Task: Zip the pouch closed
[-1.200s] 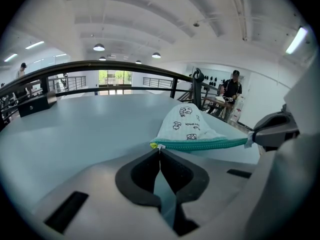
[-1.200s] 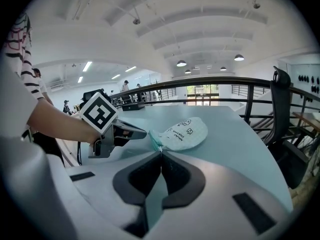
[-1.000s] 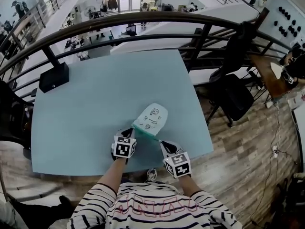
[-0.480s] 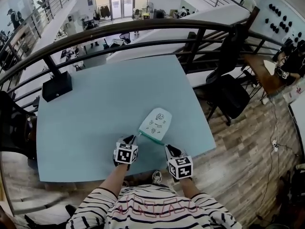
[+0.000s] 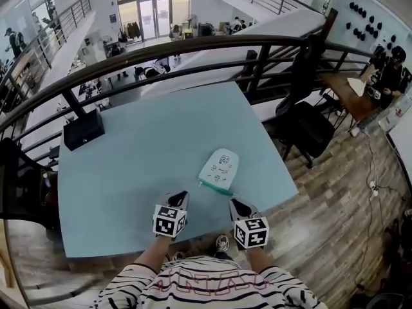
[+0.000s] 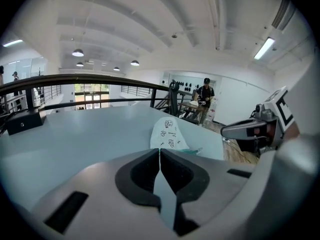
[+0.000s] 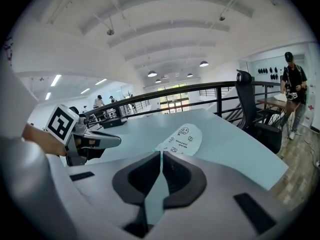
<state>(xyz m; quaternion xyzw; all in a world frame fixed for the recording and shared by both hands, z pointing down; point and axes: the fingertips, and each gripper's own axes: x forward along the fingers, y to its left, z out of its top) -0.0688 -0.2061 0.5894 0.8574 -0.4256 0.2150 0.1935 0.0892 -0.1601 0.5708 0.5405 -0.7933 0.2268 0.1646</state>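
Bearing a white pouch (image 5: 219,170), the blue table (image 5: 148,147) stands beside a railing (image 5: 193,46)

I see bright, even light from ceiling lamps (image 6: 77,52); strong fisheye bending at edges, dark corners, little shadow.

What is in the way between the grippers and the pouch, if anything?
Nothing that I can see. The pouch lies by itself on the table. Only bare tabletop lies between it and the left gripper and the right gripper. Both have their fingers shut and empty, short of the pouch's near edge.
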